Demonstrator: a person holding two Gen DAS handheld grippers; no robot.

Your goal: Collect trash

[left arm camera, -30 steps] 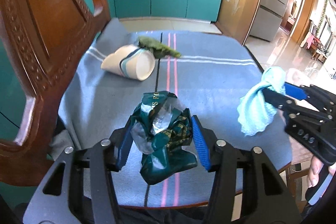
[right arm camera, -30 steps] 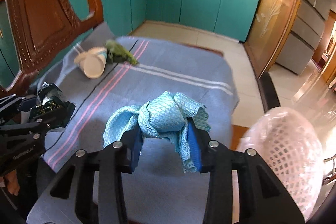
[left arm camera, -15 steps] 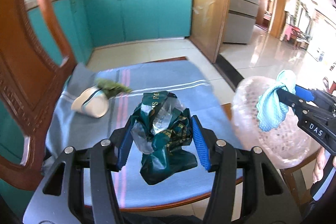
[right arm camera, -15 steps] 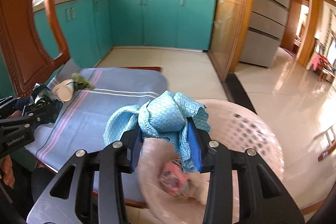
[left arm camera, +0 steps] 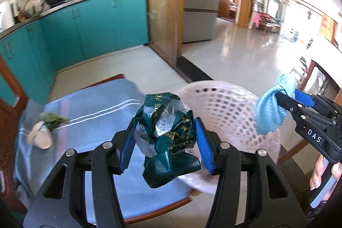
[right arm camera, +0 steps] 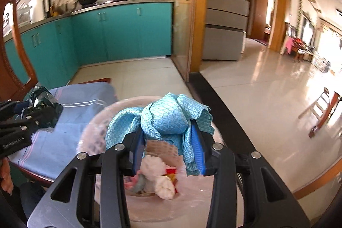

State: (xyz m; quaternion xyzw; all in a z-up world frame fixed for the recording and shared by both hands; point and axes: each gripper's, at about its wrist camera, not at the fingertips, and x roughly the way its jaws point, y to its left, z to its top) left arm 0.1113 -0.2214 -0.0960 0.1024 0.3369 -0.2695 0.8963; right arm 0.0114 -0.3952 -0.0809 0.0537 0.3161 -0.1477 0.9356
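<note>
My left gripper (left arm camera: 164, 142) is shut on a crumpled dark green wrapper (left arm camera: 168, 142), held at the near left edge of a pink plastic basket (left arm camera: 224, 104). My right gripper (right arm camera: 168, 149) is shut on a light blue cloth (right arm camera: 164, 119) and holds it over the basket (right arm camera: 102, 119), which contains several pieces of trash (right arm camera: 162, 181). The right gripper and cloth (left arm camera: 271, 112) also show at the right of the left wrist view. The left gripper with the wrapper (right arm camera: 42, 106) shows at the left of the right wrist view.
A tipped white paper cup (left arm camera: 40, 138) with a green leafy scrap (left arm camera: 52, 119) lies on the blue striped tablecloth (left arm camera: 92, 112) at the left. A wooden chair back (right arm camera: 12, 61) stands at the far left. Teal kitchen cabinets (right arm camera: 119, 33) and tiled floor lie beyond.
Both grippers have swung right, away from the table, and now hold their loads at the pink basket. The cup and leaf stayed on the cloth.
</note>
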